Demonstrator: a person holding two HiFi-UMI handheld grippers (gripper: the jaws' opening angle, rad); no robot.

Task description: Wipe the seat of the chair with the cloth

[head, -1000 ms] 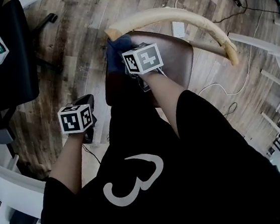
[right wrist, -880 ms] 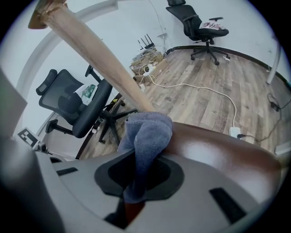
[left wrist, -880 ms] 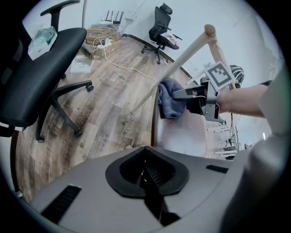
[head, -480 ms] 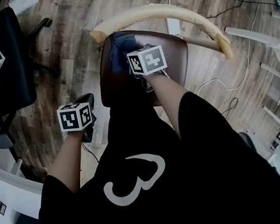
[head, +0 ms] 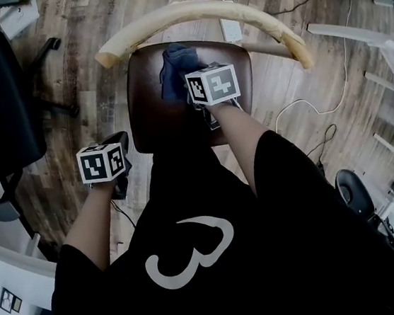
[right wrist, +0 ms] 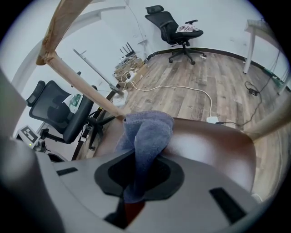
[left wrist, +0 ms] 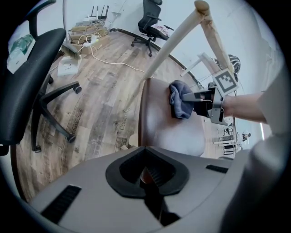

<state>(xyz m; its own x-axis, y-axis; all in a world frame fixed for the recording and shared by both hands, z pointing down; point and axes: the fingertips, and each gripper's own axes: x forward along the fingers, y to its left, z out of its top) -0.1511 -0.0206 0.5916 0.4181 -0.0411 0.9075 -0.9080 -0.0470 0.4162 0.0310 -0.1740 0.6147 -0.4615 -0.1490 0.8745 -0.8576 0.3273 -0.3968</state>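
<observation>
Right gripper [right wrist: 133, 193] grasps a bunched blue-grey cloth [right wrist: 148, 131] lying on the glossy brown chair seat [head: 155, 115], near the pale curved wooden backrest [head: 186, 10]. Left gripper [left wrist: 148, 175] is clenched and empty beside the seat.

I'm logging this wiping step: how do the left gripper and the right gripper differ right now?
The right gripper is shut on the blue cloth; the left gripper is shut on nothing. The right gripper is over the brown seat, the left gripper off its side, above the floor. Both carry a marker cube.
</observation>
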